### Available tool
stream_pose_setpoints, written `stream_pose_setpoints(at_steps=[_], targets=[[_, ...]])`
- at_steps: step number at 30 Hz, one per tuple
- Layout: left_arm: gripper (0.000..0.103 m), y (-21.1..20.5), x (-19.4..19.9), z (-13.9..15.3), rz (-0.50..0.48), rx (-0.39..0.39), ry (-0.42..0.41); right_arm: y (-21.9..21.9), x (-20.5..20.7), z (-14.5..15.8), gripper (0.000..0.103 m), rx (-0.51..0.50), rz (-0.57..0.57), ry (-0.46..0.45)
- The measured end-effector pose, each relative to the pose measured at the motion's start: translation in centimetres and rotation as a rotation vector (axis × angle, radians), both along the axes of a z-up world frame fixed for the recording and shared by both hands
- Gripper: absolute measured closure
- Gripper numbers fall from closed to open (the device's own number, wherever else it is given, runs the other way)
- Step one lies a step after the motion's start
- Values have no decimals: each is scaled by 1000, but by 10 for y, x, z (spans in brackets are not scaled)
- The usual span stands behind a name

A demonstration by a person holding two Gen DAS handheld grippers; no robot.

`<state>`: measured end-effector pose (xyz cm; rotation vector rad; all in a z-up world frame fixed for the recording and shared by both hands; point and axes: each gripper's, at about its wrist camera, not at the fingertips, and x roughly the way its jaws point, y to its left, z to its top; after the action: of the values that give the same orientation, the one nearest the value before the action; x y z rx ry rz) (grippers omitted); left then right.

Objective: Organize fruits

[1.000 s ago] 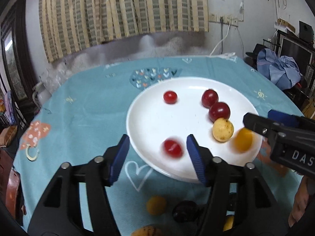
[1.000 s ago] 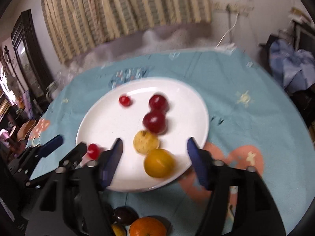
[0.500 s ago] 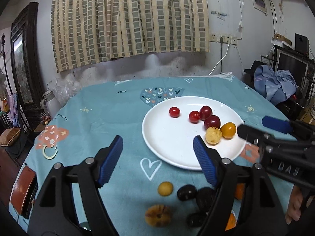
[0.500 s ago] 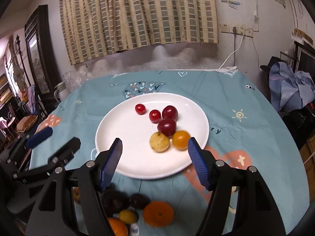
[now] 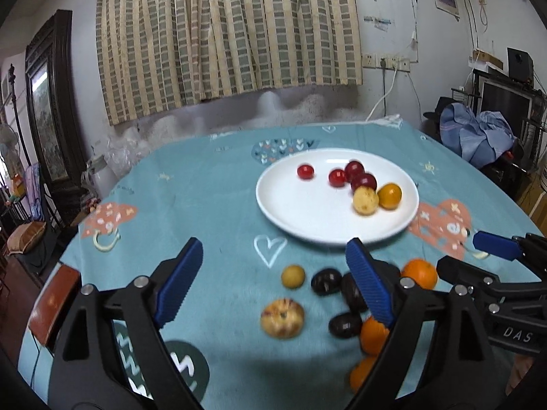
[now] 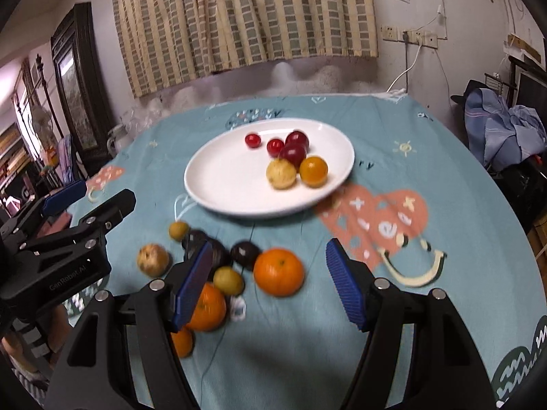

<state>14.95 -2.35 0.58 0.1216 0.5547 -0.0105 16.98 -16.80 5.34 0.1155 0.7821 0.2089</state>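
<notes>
One white plate (image 6: 218, 201) carries six fruits — two small red ones (image 6: 252, 140), two dark red plums (image 6: 297, 139), one pale yellow fruit (image 6: 281, 173) and one orange-yellow one (image 6: 313, 171). Loose on the counter (image 6: 427, 256) lie three oranges (image 6: 278, 272), three dark plums (image 6: 244, 253), two small yellow fruits (image 6: 228, 280) and one speckled tan fruit (image 6: 152, 259).

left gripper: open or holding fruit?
Open and still opening: left gripper has only tablecloth between its blue pads; nothing held.

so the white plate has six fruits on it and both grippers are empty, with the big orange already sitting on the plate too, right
Not quite: the big orange is not on the white plate; it lies on the tablecloth near the dark fruits, as the right wrist view shows. Six fruits on the plate and both grippers empty is right.
</notes>
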Motion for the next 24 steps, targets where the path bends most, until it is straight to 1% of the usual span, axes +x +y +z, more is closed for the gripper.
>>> stream_pose_setpoints(at_steps=[8, 15, 21, 24], targets=[[16, 4, -6, -7, -1, -12, 21, 0, 4, -10, 34, -19, -11, 39], [16, 6, -4, -7, 1, -16, 26, 16, 7, -29, 34, -63, 38, 100], [16, 5, -5, -5, 2, -12, 16, 26, 13, -33, 34, -66, 62, 103], [15, 5, -6, -5, 3, -10, 13, 24, 18, -35, 34, -38, 54, 121]])
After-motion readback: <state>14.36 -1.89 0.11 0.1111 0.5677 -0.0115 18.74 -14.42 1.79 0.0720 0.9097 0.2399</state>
